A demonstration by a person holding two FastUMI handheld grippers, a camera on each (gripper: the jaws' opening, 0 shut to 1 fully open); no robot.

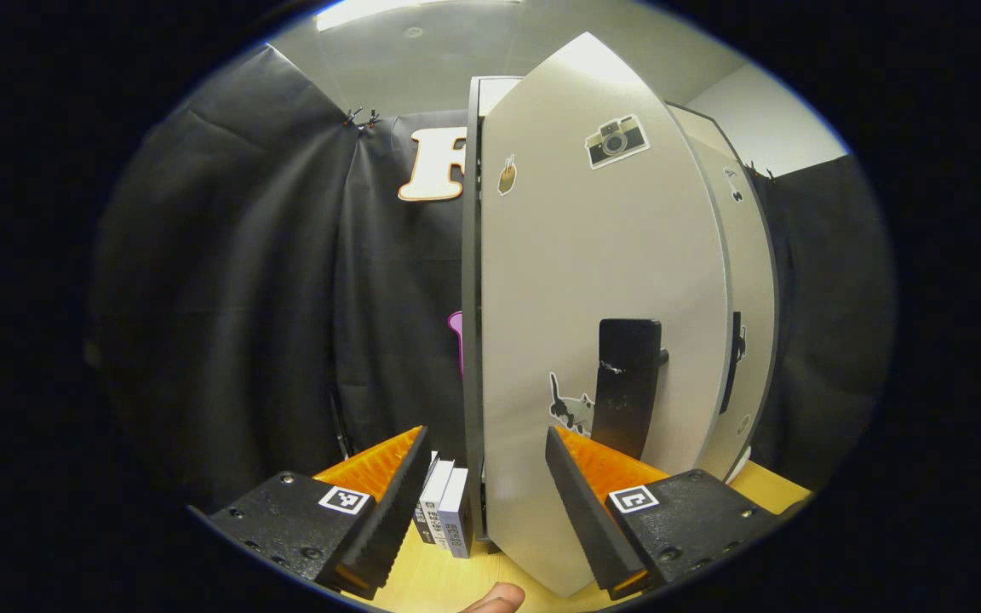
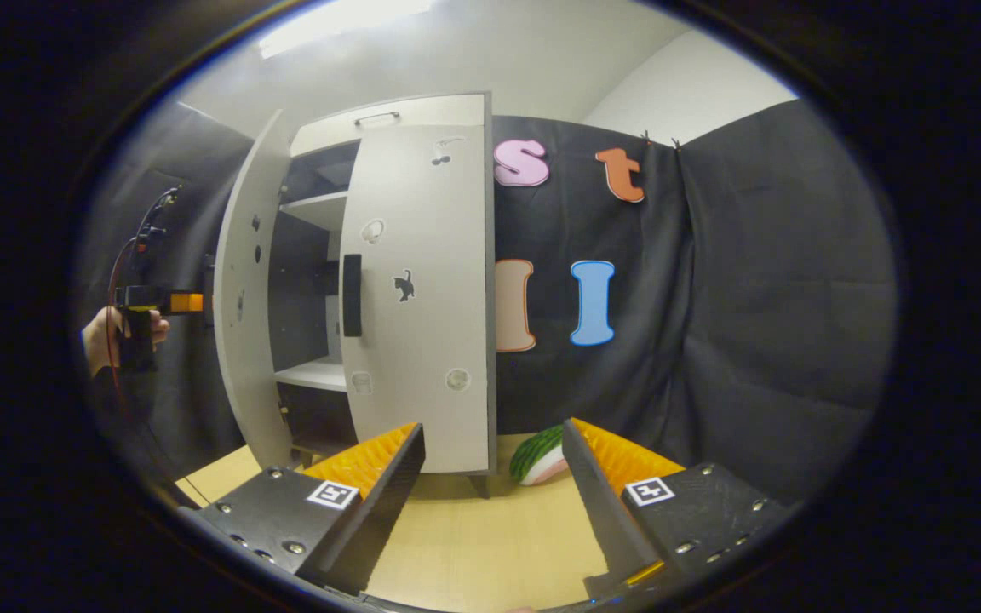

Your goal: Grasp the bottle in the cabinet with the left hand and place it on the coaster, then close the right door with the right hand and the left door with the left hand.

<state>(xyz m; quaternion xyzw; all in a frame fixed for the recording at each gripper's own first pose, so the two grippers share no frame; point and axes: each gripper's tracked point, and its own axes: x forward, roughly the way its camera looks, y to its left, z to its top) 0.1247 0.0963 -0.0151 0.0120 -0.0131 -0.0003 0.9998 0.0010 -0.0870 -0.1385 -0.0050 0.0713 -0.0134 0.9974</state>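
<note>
The grey cabinet (image 2: pixel 388 115) stands on the wooden table. In the right gripper view its right door (image 2: pixel 422 298), with a black handle (image 2: pixel 352 294), lies closed against the front. The left door (image 2: pixel 243 289) stands partly open, with shelves (image 2: pixel 316 204) visible in the gap. My left gripper (image 1: pixel 486 502) is open, close to the left door's outer face (image 1: pixel 593 281), below its black handle (image 1: pixel 627 383). From the right gripper view, the left gripper (image 2: pixel 184 302) sits at that door's outer side, held by a hand (image 2: pixel 99 336). My right gripper (image 2: pixel 490 494) is open over the table in front of the cabinet, holding nothing.
A watermelon-slice toy (image 2: pixel 542 455) lies on the table (image 2: pixel 482 545) right of the cabinet. Small books (image 1: pixel 444 511) stand at the cabinet's left side. A fingertip (image 1: pixel 495 600) shows at the bottom edge. Black cloth walls surround the booth.
</note>
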